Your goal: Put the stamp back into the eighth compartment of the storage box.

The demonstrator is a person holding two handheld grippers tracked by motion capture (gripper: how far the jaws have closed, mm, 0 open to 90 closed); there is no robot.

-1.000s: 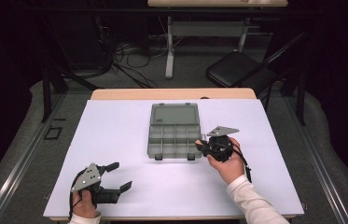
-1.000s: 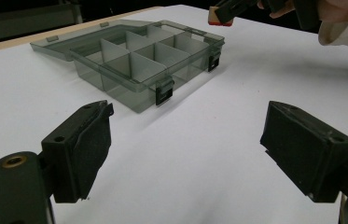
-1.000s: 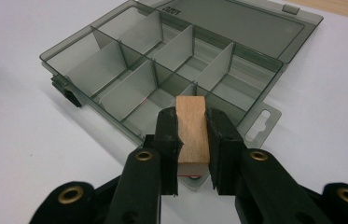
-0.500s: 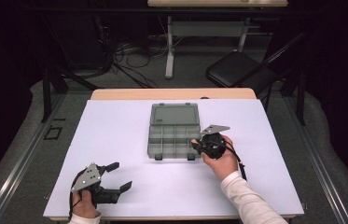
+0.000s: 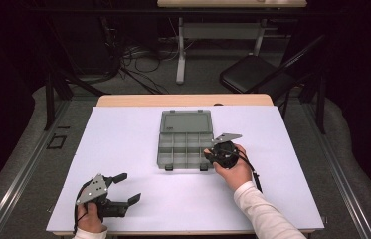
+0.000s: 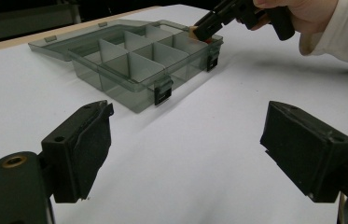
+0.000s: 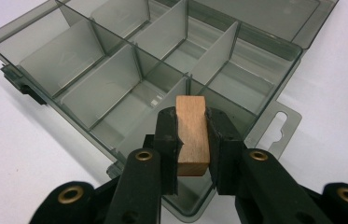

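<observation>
Right tool (image 7: pixel 192 140): clamped on a wooden block (image 7: pixel 191 135), jaws pressing its two sides, held over the near right corner of the box (image 5: pixel 185 139).
Block: above a corner compartment, clear of the dividers; contact with the floor of the compartment cannot be told.
Box: smoky clear plastic, lid (image 5: pixel 185 122) laid open flat on the table (image 5: pixel 123 134), compartments empty.
Left tool (image 5: pixel 123 188): jaws wide apart, holding nothing, low over the table's near left, well apart from the box.
</observation>
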